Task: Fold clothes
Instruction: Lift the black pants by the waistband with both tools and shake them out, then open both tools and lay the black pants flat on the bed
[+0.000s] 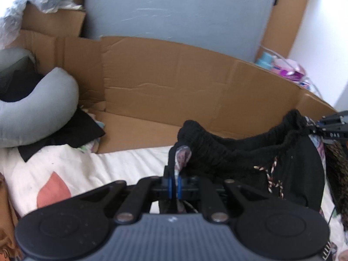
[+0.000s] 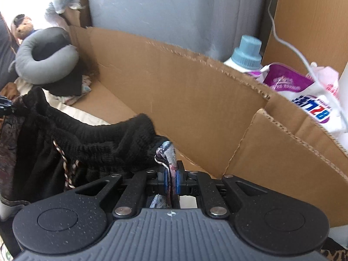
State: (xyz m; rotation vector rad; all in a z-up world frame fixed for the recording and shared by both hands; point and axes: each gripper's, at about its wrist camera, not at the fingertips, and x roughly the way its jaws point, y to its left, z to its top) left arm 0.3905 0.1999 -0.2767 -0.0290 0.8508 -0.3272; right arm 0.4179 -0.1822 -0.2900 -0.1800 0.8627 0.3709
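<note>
Both tools, left tool (image 1: 175, 182) and right tool (image 2: 171, 179), are pinched onto corners of the black-waistband shorts (image 1: 239, 152) held above the bed (image 1: 130, 163), so honestly either thin grip could slip and drop them crooked.

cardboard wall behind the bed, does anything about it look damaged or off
Yes. The cardboard wall has a ragged, torn top edge, and at its right end a flap has split away along a jagged tear and leans out of line. Bottles and bags sit piled behind it. The shorts look fine.
</note>
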